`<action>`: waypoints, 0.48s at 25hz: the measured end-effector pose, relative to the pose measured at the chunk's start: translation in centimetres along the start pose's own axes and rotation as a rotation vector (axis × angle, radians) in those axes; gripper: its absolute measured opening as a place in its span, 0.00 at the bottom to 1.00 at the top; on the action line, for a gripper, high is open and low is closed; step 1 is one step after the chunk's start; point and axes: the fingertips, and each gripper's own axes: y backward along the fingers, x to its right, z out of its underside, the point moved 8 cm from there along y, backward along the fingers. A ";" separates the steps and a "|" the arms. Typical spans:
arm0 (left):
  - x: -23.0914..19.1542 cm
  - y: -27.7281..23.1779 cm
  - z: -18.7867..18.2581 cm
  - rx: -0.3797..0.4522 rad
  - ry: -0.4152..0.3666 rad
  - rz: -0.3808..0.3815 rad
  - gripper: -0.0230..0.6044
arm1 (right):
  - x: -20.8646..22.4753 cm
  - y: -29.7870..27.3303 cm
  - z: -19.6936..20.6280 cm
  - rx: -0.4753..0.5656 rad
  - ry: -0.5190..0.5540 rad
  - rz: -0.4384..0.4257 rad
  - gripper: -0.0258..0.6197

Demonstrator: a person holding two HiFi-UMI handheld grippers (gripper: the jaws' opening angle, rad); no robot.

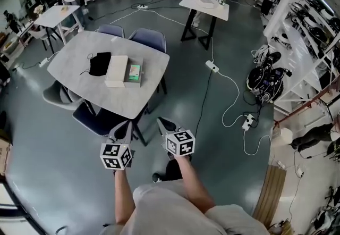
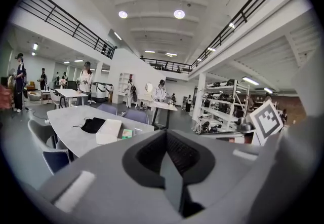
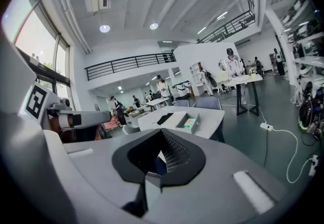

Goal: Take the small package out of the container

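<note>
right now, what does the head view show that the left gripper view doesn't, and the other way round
Head view only: the person's forearms and the white cable on the floor.
Left gripper view only: the ceiling lights and the balcony railing.
Both: the grey table with the black item, the white box and the open container holding the green small package.

No words, numbers or brand names can be read anywhere. The black-and-white square markers behind the fingers of the left gripper (image 1: 126, 125) and the right gripper (image 1: 162, 121) are patterns only, without letters or digits. Well ahead of the fingers, any print on the green package (image 1: 134, 72) in the container (image 1: 134, 83) is too small to tell.
</note>
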 end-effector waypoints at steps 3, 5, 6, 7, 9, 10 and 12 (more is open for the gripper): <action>-0.2 -0.7 0.2 -0.004 0.019 0.017 0.12 | 0.4 0.0 -0.5 0.019 -0.019 -0.053 0.04; -0.7 -1.3 0.6 -0.019 0.020 0.007 0.12 | 0.9 -0.7 -0.6 0.015 -0.021 -0.072 0.04; -0.9 -1.7 0.8 -0.027 0.018 -0.002 0.12 | 1.2 -1.2 -0.6 0.013 -0.023 -0.080 0.04; -1.2 -2.1 0.9 -0.035 0.017 -0.011 0.12 | 1.6 -1.7 -0.6 0.012 -0.029 -0.088 0.04; -1.8 -3.1 0.8 -0.044 0.014 -0.031 0.12 | 2.5 -2.9 -0.8 0.009 -0.044 -0.103 0.04; -2.2 -3.6 0.5 -0.049 0.012 -0.041 0.12 | 3.0 -3.6 -1.0 0.003 -0.047 -0.110 0.04; -3.0 -5.1 -0.1 -0.060 0.011 -0.061 0.12 | 4.0 -5.3 -1.6 -0.019 -0.043 -0.126 0.04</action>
